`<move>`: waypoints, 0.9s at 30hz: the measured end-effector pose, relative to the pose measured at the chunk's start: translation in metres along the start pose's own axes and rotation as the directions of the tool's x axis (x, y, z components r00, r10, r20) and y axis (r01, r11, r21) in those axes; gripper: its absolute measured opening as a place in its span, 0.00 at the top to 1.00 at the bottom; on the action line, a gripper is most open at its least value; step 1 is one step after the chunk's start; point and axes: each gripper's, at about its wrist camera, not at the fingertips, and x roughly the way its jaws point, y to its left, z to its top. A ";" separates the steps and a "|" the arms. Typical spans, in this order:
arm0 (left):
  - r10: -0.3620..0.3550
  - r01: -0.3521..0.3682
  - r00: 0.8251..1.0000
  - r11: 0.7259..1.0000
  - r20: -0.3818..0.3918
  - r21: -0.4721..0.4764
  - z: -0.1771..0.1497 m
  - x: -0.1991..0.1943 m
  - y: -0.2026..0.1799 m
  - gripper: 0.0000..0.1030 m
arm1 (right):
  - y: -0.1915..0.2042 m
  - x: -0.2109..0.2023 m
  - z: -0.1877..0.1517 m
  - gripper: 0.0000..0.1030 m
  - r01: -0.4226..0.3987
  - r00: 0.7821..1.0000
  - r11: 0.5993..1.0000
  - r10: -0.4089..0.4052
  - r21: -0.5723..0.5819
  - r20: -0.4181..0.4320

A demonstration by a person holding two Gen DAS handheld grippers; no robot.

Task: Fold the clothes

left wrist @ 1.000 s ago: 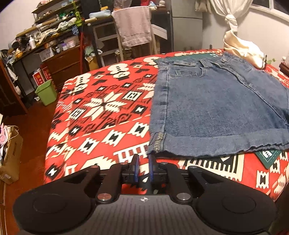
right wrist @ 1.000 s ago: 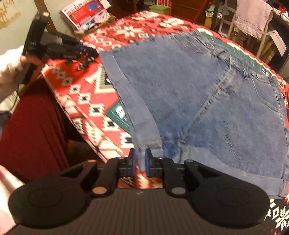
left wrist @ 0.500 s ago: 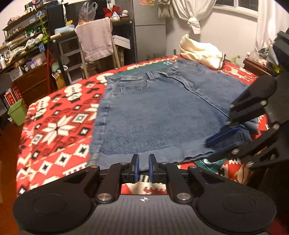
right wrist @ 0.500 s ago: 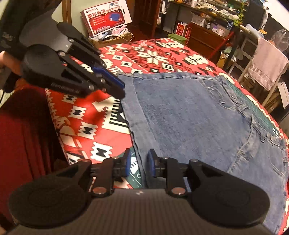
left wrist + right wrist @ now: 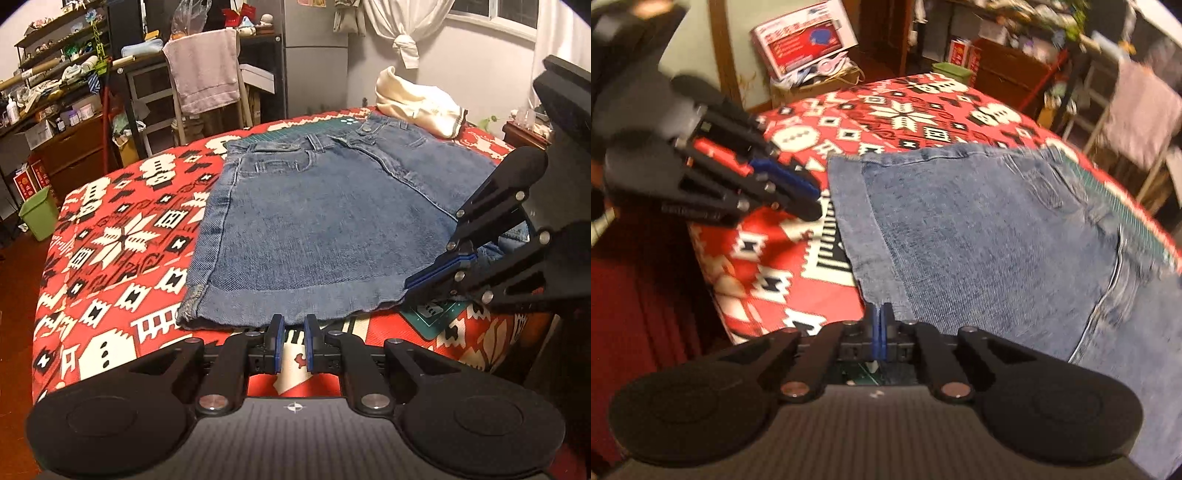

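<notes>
claws: 2 (left claw [image 5: 293, 341], right claw [image 5: 880, 330]) | denim shorts [image 5: 325, 229]: 1 | cream garment [image 5: 417, 103]: 1 | towel [image 5: 203, 70]: 1 | green bin [image 5: 38, 212]: 1

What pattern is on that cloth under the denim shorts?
The cloth is red with white and black geometric snowflake motifs, clearest in the left wrist view.

The right gripper [image 5: 417, 282] hides the shorts' [image 5: 325, 229] corner at 3 o'clock. In the right wrist view the shorts run off at 4 o'clock, and the left gripper [image 5: 809, 201] at 10 o'clock is motion-blurred.
</notes>
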 end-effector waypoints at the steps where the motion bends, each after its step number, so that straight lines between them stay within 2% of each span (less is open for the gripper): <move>1: 0.002 -0.002 1.000 1.000 -0.001 -0.007 0.000 0.000 0.001 0.89 | -0.001 0.001 0.000 0.99 -0.004 1.000 1.000 0.004 0.006 -0.002; 9: 0.002 -0.002 1.000 0.998 -0.003 -0.056 0.003 0.002 0.003 0.89 | -0.001 -0.002 -0.005 0.96 -0.044 0.999 0.998 0.043 0.045 0.009; 11: 0.004 -0.004 1.000 0.998 -0.005 -0.060 0.006 0.000 -0.001 0.79 | -0.002 -0.009 -0.007 0.95 -0.045 0.999 0.997 0.044 0.059 0.027; 12: 0.005 -0.005 1.000 0.998 -0.005 -0.061 0.008 -0.001 -0.004 0.71 | -0.004 -0.014 -0.008 0.94 -0.045 0.998 0.996 0.042 0.073 0.044; 18: 0.022 -0.022 1.000 0.997 0.001 -0.073 0.022 -0.006 -0.022 0.68 | -0.029 -0.049 -0.018 0.88 -0.060 0.993 0.976 0.037 0.208 0.116; 19: 0.025 -0.025 1.000 0.997 -0.002 -0.077 0.026 -0.007 -0.026 0.65 | -0.035 -0.055 -0.022 0.86 -0.060 0.992 0.969 0.031 0.238 0.123; 20: 0.028 -0.028 1.000 0.996 -0.001 -0.080 0.029 -0.008 -0.030 0.64 | -0.041 -0.062 -0.027 0.78 -0.058 0.991 0.963 0.024 0.264 0.130; 22: 0.035 -0.034 0.999 0.996 0.009 -0.083 0.034 -0.010 -0.042 0.55 | -0.051 -0.076 -0.036 0.70 -0.040 0.989 0.954 -0.004 0.297 0.146; 25: 0.049 -0.046 0.999 0.995 0.023 -0.086 0.042 -0.012 -0.059 0.45 | -0.066 -0.096 -0.049 0.64 -0.006 0.985 0.944 -0.051 0.330 0.163; 27: 0.065 -0.063 0.998 0.995 0.022 -0.083 0.048 -0.009 -0.073 0.44 | -0.076 -0.107 -0.056 0.59 0.022 0.982 0.941 -0.084 0.338 0.170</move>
